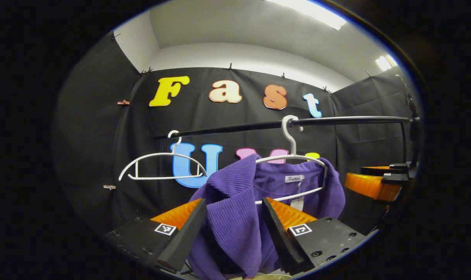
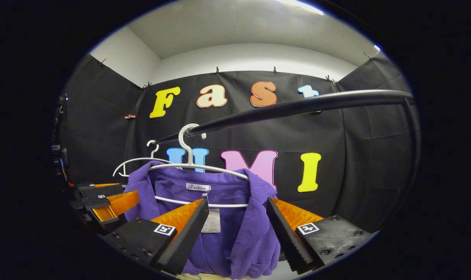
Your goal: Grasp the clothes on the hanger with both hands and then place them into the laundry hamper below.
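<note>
Left gripper view: we see our left claw (image 1: pixel 231 233) released around the purple ribbed shirt (image 1: pixel 239 217), which hangs on a white hanger (image 1: pixel 293 159) from the black rail (image 1: pixel 336 121). Black cloth walls, white ceiling. Our right claw (image 2: pixel 237 233) is released too.

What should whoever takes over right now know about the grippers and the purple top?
Left gripper: open, fingers either side of the purple top at one shoulder, not clamped.
Right gripper: open, straddling the other shoulder.
The purple top hangs on a white hanger on the black rail; an empty hanger hangs beside.
Done: approach. Left: close both, lift off, lower into the hamper.
</note>
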{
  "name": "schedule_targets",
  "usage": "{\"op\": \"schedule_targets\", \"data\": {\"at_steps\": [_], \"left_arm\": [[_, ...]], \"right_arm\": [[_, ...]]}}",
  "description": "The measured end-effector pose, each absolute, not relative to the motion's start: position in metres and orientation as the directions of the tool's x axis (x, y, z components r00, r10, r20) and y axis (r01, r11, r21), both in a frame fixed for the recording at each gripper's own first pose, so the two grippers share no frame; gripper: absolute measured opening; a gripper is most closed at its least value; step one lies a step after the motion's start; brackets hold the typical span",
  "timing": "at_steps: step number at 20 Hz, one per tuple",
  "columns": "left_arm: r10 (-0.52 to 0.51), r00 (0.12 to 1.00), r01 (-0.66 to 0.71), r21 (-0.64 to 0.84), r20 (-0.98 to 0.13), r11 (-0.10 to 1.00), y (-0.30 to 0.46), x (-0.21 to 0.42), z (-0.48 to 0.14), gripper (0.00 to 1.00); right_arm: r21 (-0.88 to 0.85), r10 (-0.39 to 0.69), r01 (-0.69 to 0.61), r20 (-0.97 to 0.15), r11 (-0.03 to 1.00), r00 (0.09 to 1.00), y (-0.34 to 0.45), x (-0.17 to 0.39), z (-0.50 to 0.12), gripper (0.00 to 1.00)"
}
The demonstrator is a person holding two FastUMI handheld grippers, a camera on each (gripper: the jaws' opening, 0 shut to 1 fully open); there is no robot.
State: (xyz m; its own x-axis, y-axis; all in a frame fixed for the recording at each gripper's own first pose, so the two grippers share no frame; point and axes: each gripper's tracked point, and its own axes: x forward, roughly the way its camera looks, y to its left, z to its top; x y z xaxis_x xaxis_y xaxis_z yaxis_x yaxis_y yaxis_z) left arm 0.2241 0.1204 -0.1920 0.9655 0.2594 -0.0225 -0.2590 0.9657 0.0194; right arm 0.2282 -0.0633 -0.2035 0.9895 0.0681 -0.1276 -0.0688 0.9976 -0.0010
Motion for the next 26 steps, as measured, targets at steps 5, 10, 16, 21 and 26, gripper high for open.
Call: {"op": "schedule_targets", "data": {"at_steps": [5, 10, 16, 21, 26], "left_arm": [[0.245, 0.968, -0.249, -0.088, -0.058, 0.964, 0.114, 0.238, -0.215, 0.90], [0.202, 0.977, -0.206, -0.059, -0.070, 0.977, 0.082, 0.269, -0.227, 0.90], [0.294, 0.954, -0.297, -0.063, -0.055, 0.953, 0.091, 0.290, -0.225, 0.90], [0.309, 0.948, -0.314, -0.062, -0.073, 0.947, 0.098, 0.291, -0.227, 0.78], [0.329, 0.941, -0.334, -0.063, -0.085, 0.940, 0.106, 0.287, -0.227, 0.65]], "right_arm": [[0.003, 0.080, -0.080, -0.183, 0.997, 0.980, -0.067, 0.243, -0.233, 0.97], [0.012, 0.067, -0.066, -0.223, 0.998, 0.972, -0.078, 0.254, -0.254, 0.98], [0.060, 0.055, -0.040, -0.280, 0.997, 0.958, -0.093, 0.269, -0.285, 0.98], [0.094, 0.114, -0.088, -0.332, 0.992, 0.936, -0.080, 0.290, -0.317, 0.99], [0.012, 0.104, -0.106, -0.322, 0.994, 0.941, -0.089, 0.309, -0.325, 0.73]]}}
